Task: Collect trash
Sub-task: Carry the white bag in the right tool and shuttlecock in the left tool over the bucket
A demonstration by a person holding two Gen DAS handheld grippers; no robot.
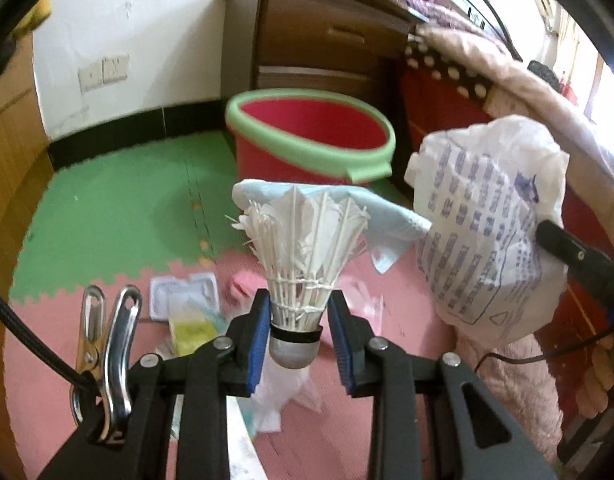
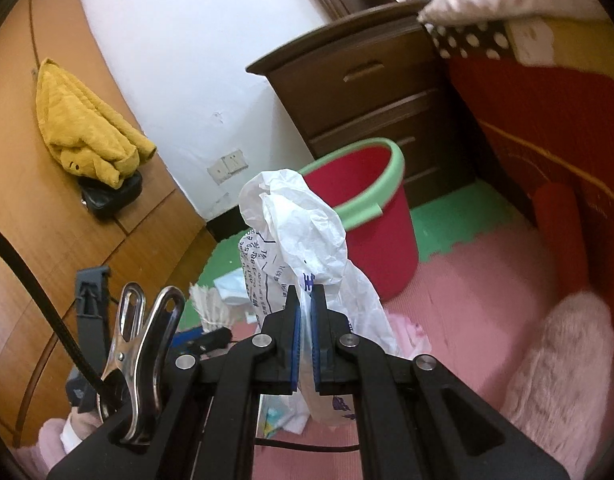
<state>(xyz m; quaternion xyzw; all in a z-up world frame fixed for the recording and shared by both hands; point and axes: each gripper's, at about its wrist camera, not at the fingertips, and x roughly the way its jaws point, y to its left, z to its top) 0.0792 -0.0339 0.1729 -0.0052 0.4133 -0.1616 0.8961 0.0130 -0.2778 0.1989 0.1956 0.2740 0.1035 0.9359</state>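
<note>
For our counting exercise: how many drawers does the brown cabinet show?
3. Top drawer, middle drawer and lowest drawer, stacked; the red bucket covers part of the lowest and may hide more.

left tool (image 1: 298,322): clamps shuttlecock (image 1: 303,248) | red bucket (image 1: 307,140) behind | plastic bag (image 1: 487,232) right

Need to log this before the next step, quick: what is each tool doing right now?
Left tool: closed on the shuttlecock, gripping near its cork base.
Right tool: closed on the white plastic bag, pinching its film.
</note>
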